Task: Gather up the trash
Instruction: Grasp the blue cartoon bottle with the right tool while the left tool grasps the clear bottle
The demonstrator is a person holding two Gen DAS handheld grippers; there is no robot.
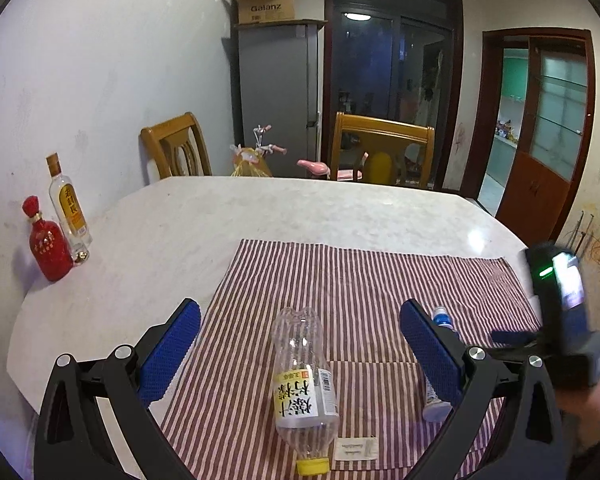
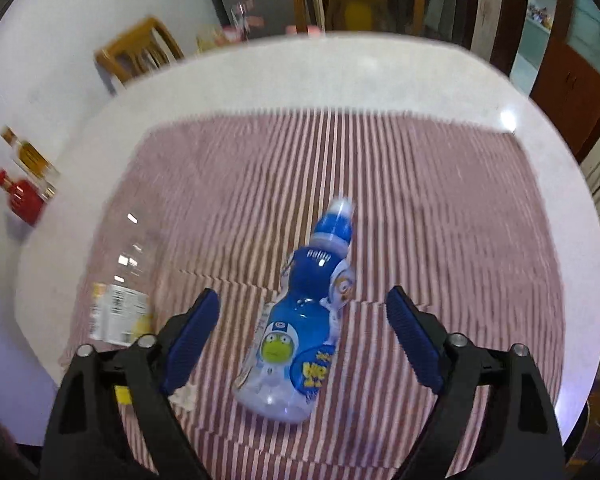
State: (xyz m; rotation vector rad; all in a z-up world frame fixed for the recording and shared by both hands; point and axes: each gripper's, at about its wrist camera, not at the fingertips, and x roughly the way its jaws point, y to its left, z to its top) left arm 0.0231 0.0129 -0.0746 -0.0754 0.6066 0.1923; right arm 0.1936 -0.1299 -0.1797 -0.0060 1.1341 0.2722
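Left gripper (image 1: 300, 344) hanging wide over clear bottle (image 1: 302, 384) lying on striped cloth (image 1: 360, 280); right gripper (image 2: 302, 328) gaping wide, straddling blue kids' bottle (image 2: 296, 320), pads not touching

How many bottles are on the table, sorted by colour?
Clear bottle with yellow cap, lying on the cloth: 1
Blue bottle with cartoon pictures, lying on the cloth: 1
Red bottle, standing by the wall: 1
Clear glass bottle with gold label, standing by the wall: 1
Total: 4

wrist views, downward, sharing striped cloth (image 1: 360, 280)
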